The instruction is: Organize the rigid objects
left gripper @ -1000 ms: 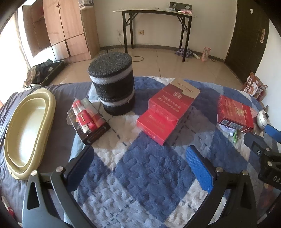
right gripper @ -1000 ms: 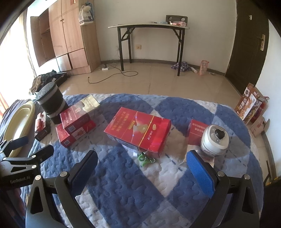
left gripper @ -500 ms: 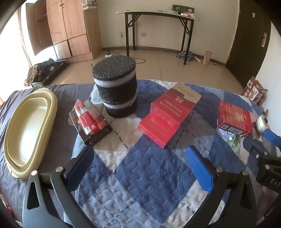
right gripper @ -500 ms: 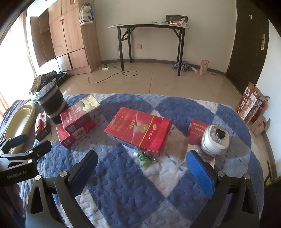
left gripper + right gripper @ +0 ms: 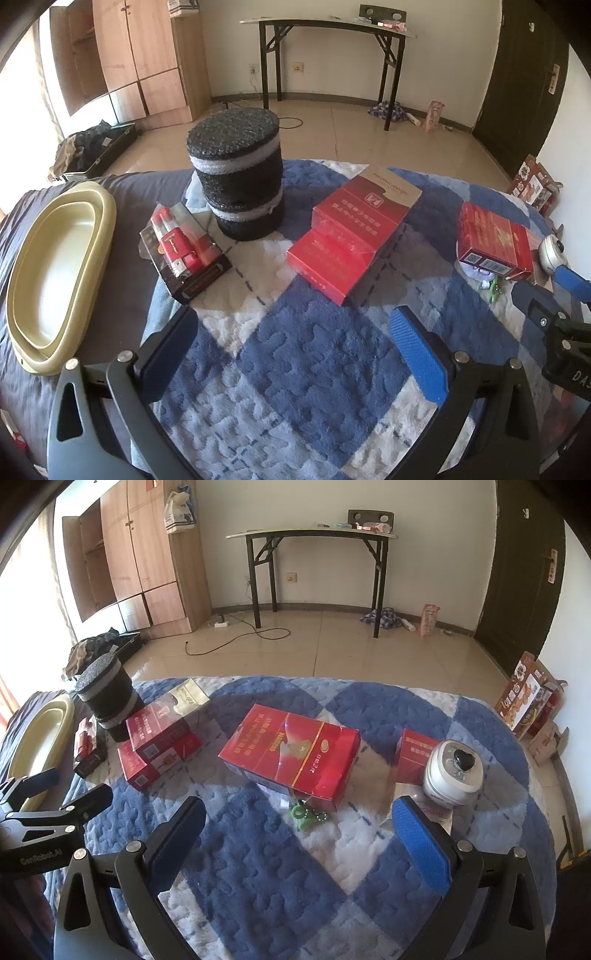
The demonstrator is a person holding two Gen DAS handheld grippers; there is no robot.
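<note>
Left gripper (image 5: 295, 341) hovers over the blue-white quilt (image 5: 317, 369), jaws spread and empty; stacked red cartons (image 5: 351, 232) lie well ahead of its fingers (slightly right). Right gripper (image 5: 299, 829) likewise gapes empty, large red box (image 5: 291, 755) ahead between its fingers, not touching.

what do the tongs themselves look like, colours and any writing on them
Both the left tongs and the right tongs have dark grey frames with silver screws and two flat fingers padded in ribbed blue. White lettering on the left tongs' body, seen from the right wrist view, looks like "GenRobot.AI". No cables or sleeves show.
</note>
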